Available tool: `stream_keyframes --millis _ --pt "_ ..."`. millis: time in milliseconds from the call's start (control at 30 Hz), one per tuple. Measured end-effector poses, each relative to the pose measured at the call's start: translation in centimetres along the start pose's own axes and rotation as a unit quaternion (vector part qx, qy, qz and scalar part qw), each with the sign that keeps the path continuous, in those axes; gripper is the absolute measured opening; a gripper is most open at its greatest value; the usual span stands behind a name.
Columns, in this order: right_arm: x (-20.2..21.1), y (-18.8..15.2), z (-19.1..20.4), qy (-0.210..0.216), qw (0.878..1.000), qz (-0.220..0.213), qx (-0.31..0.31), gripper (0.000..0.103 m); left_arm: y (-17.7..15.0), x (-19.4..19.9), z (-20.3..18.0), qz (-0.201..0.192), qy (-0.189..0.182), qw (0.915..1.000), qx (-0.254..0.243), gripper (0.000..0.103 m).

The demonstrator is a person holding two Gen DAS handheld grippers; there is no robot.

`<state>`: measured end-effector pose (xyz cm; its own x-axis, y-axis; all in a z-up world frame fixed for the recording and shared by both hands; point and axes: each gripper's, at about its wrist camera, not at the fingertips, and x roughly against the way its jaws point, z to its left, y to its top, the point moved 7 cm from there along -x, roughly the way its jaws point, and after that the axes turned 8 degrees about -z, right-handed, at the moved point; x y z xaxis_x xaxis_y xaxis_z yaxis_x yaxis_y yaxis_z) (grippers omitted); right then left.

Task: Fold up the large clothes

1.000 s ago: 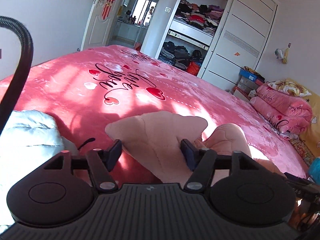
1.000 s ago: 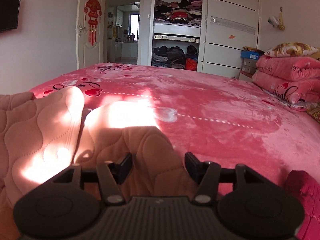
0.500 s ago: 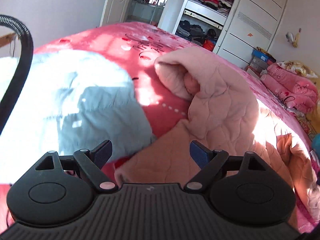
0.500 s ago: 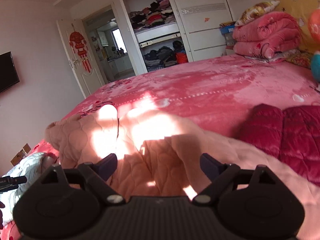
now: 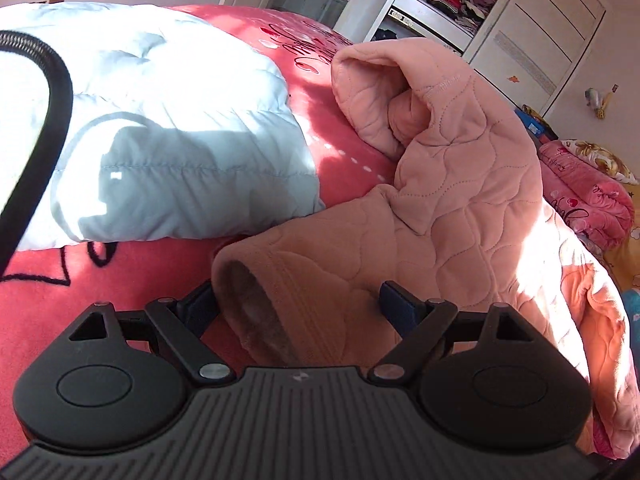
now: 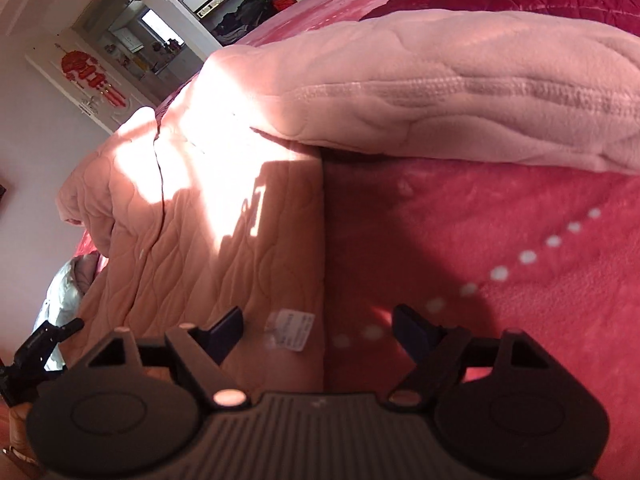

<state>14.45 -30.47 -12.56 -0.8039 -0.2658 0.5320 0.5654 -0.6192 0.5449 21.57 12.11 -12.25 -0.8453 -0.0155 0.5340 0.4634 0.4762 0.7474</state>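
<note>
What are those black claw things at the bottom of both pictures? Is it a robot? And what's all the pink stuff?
No robot: a person holds one tool in each hand, and each has a camera looking along its two fingers. One picture comes from the left hand-held gripper, the other from the right hand-held gripper. Both are open and hold nothing. On the red bedspread lies a pink quilted coat to be folded. Its sleeve cuff sits between the left fingers. A pale blue padded jacket lies beside it.
</note>
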Motion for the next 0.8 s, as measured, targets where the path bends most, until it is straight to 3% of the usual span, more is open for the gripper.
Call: stream_keyframes --millis 67,100,167,267,333,367,533,800 --pt "-0.7 -0.2 1.2 0.03 0.999 0.012 0.006 0.081 0.2 0.0 -0.4 0.0 0.008 1.0 -0.004 0.099" --pt "-1.0 -0.5 1.7 0.045 0.999 0.019 0.001 0.077 0.3 -0.1 -0.6 0.002 0.012 0.9999 -0.009 0.084" --pt "-1.5 -1.5 2.8 0.072 0.997 0.035 0.003 0.073 0.2 -0.4 -1.4 0.006 0.027 0.9994 -0.022 0.066" --pt "-1.8 -1.9 3.6 0.055 0.997 0.03 0.043 0.05 0.2 0.0 -2.5 0.005 0.036 0.9987 -0.037 0.034" --pt "-1.9 -1.9 3.5 0.049 0.998 0.032 0.03 0.026 0.2 1.0 -2.9 -0.001 0.038 0.9984 -0.042 0.017" --pt "-1.9 -1.8 3.3 0.049 0.998 0.036 0.019 0.022 0.3 1.6 -3.2 -0.004 0.033 0.9986 -0.041 0.008" --pt "-0.4 -0.9 3.9 0.063 0.998 0.026 -0.008 0.014 0.1 5.6 -5.4 -0.022 0.019 0.9978 -0.06 0.006" --pt "5.7 0.8 5.7 0.127 0.991 0.0 -0.043 0.012 -0.2 13.8 -8.4 -0.034 -0.031 0.9945 -0.095 0.006"
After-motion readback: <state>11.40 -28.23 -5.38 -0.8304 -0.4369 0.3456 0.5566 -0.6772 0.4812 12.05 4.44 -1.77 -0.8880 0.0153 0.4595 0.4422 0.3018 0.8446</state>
